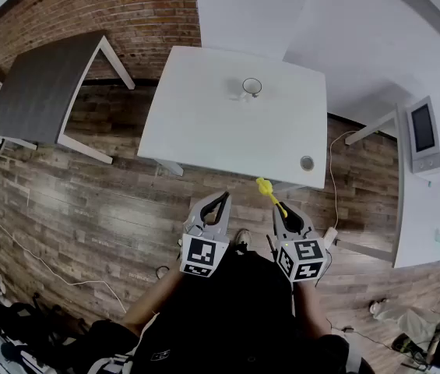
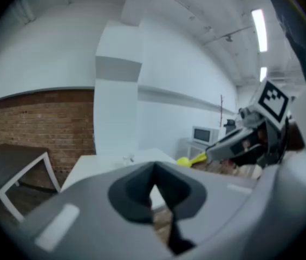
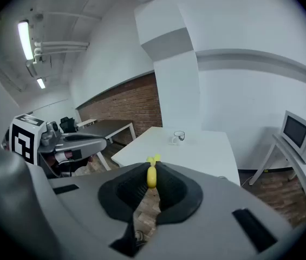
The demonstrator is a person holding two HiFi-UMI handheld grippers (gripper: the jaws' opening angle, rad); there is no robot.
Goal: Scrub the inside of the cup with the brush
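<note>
- Left tongs (image 1: 221,199): pressed together with nothing between them, over the wood floor (image 1: 87,209), short of the white table (image 1: 204,123).
- Right tongs (image 1: 283,211): pinching the yellow brush (image 1: 265,187), whose free end sticks out toward the table.
- Cup (image 1: 251,86): clear, upright near the table's far edge, well apart from both tongs.
- Cubes (image 1: 202,257): black-and-white square markers.
- Microwave (image 1: 423,133): any print is too small to read.
</note>
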